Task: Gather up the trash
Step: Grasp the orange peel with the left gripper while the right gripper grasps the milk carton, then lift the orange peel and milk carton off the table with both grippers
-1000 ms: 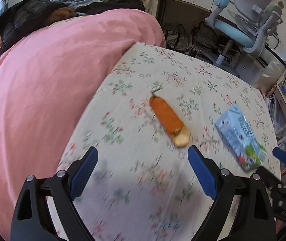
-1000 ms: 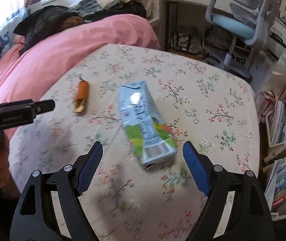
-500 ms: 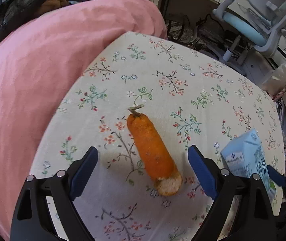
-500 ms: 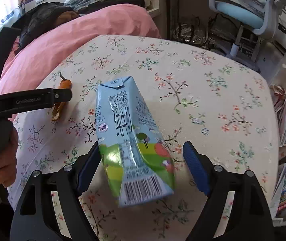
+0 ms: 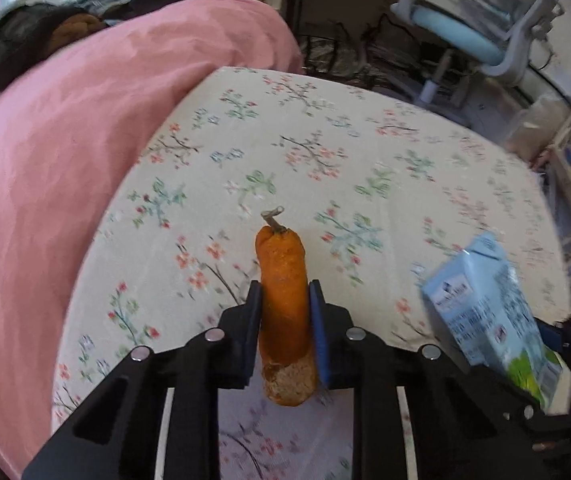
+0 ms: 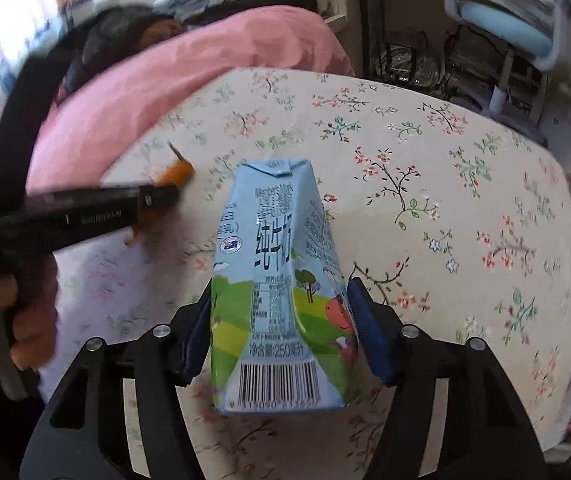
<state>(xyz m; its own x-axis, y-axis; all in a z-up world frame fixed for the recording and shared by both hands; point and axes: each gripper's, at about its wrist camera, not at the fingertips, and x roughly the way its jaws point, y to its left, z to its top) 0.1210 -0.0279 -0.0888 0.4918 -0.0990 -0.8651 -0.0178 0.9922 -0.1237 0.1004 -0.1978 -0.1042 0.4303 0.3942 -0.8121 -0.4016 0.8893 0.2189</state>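
Left fingers (image 5: 284, 312) just closed pinching carrot (image 5: 283, 280), right fingers (image 6: 281, 328) closed gripping milk carton (image 6: 277, 280), carrot half-hidden

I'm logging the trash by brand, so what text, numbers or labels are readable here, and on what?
"纯牛奶": large dark characters down the milk carton.
"净含量:250毫升": on the carton, just above its barcode.
Brand line near the carton's top: looks like "Member's Mark", too blurred to confirm.
Barcode digits, nutrition table: too small to read.
Print on the left hand-held gripper: blurred, unreadable.
Orange peel: no text.
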